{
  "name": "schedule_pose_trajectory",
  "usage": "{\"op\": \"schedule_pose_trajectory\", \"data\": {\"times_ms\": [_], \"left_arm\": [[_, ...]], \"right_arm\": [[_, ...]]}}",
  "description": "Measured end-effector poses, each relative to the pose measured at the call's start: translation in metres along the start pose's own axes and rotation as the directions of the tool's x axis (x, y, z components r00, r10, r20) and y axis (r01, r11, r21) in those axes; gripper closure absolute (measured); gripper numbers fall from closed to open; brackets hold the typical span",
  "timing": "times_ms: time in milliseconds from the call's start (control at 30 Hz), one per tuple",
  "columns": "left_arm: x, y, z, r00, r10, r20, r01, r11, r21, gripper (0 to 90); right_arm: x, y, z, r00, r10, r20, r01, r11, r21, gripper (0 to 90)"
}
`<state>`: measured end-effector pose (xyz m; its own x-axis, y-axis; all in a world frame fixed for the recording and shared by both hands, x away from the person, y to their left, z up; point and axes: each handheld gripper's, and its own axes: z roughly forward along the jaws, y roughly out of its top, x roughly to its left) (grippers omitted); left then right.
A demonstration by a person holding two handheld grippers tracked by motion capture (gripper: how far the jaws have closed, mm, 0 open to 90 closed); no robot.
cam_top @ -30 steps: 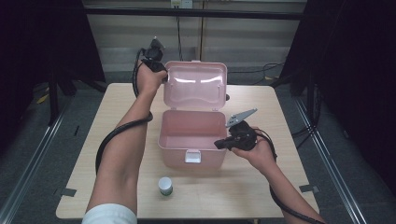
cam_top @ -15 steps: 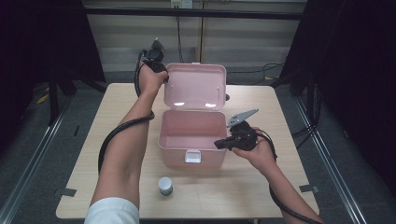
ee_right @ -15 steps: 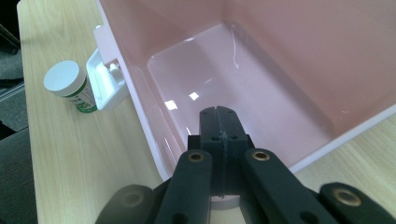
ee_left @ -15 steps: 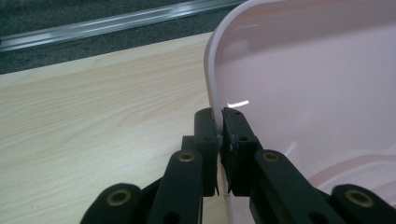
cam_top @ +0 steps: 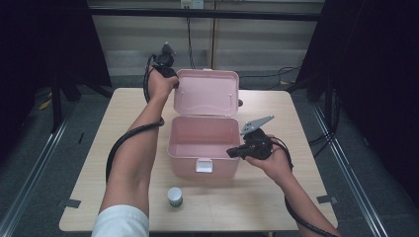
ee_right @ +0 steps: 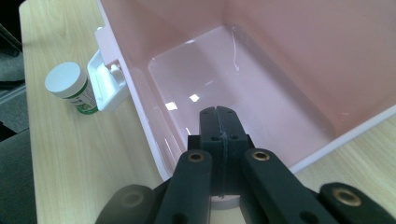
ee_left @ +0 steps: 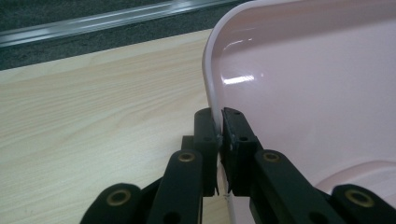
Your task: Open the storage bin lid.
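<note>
Lid [cam_top: 207, 94] of pink box [cam_top: 202, 145] raised upright at the far side of the counter [cam_top: 306, 148], pinched at its left edge by left hand-held gripper [ee_left: 219, 123], jaws nearly together with only the thin rim between the pads. Opening judged done or all but done. Box sitting mid-counter, seemingly empty inside, white latch [ee_right: 109, 81] facing near. Right hand-held gripper [ee_right: 218, 122] fully closed on nothing, poised over the right rim of the box, perhaps steadying it. Small white-capped bottle [cam_top: 174, 196] standing near and left of the box, just beside its front, untouched. Likely left: bottle into box, then lid down.
</note>
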<state>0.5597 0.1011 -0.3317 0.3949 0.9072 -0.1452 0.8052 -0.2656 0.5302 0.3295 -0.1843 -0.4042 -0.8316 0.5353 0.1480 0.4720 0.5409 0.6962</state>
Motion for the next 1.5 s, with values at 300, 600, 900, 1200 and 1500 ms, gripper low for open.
{"op": "schedule_pose_trajectory", "data": {"times_ms": [300,600,900,1200,1500], "left_arm": [[0.003,-0.001,0.009,1.0,-0.007,0.004,0.007,0.9999,0.009,84.8],[0.006,-0.003,0.017,0.9998,-0.017,0.005,0.017,0.9995,0.028,84.4],[0.008,-0.004,0.023,0.9997,-0.022,0.007,0.021,0.999,0.039,83.9],[0.009,-0.005,0.028,0.9997,-0.024,0.007,0.024,0.9985,0.049,83.5],[0.011,-0.009,0.033,0.9996,-0.029,0.006,0.028,0.9978,0.06,82.8]], "right_arm": [[0.0,0.0,0.0,1.0,0.008,0.0,-0.008,1.0,-0.003,90.0],[0.0,0.0,0.0,1.0,-0.001,0.0,0.001,1.0,0.002,90.0],[0.0,0.0,0.0,1.0,-0.001,0.002,0.001,1.0,0.002,90.0],[0.0,0.0,0.0,1.0,0.008,0.001,-0.008,1.0,-0.004,90.0],[0.0,0.0,0.0,1.0,0.008,0.002,-0.008,1.0,-0.005,90.0]]}}
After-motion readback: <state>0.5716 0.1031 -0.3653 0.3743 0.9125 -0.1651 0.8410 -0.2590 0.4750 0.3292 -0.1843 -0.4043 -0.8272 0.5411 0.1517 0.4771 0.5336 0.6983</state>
